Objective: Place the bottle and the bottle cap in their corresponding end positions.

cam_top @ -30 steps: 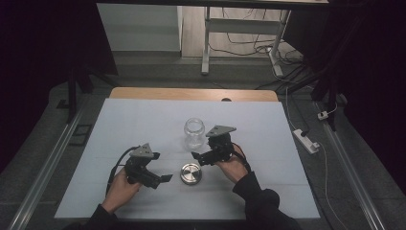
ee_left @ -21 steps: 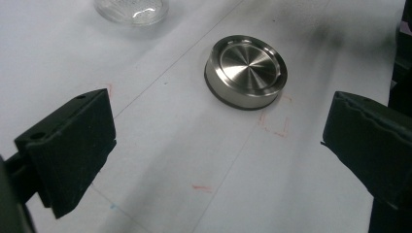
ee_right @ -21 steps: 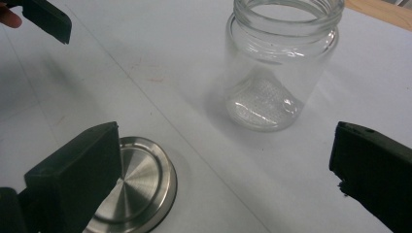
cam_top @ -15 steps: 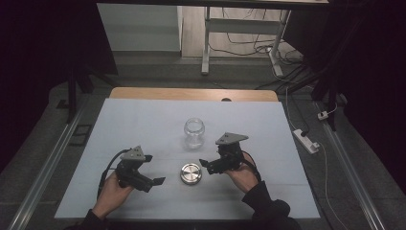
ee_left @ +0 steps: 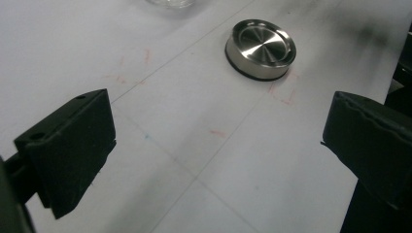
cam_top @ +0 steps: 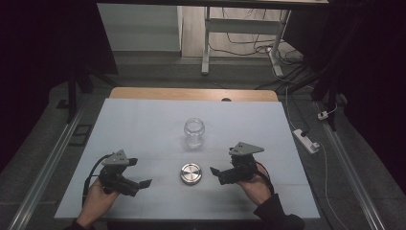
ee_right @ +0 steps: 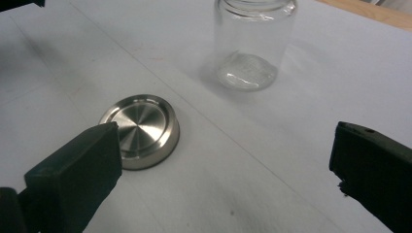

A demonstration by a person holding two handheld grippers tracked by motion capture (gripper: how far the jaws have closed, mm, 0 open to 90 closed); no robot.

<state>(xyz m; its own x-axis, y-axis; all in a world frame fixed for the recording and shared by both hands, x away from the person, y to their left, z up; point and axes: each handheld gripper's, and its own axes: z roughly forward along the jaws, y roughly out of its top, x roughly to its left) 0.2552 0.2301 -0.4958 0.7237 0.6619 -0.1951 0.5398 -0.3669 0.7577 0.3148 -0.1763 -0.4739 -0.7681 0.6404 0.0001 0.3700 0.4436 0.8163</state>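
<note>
white table (cam_top: 143, 120), dark room, cabled floor (cam_top: 249, 43).

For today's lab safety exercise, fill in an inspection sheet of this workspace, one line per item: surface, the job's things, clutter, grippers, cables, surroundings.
Surface: white table top, faint pencil lines and red marks, wooden strip along the far edge.
Job's things: clear glass jar upright, open, looks empty; round metal lid lying flat nearer the person, apart from the jar.
Clutter: nothing seen on the table.
Grippers: left gripper and right gripper both open, holding nothing, either side of the lid.
Cables: a black cable loops from the left gripper; more wires on the floor beyond.
Surroundings: power strip on the floor at right; dark room.
</note>
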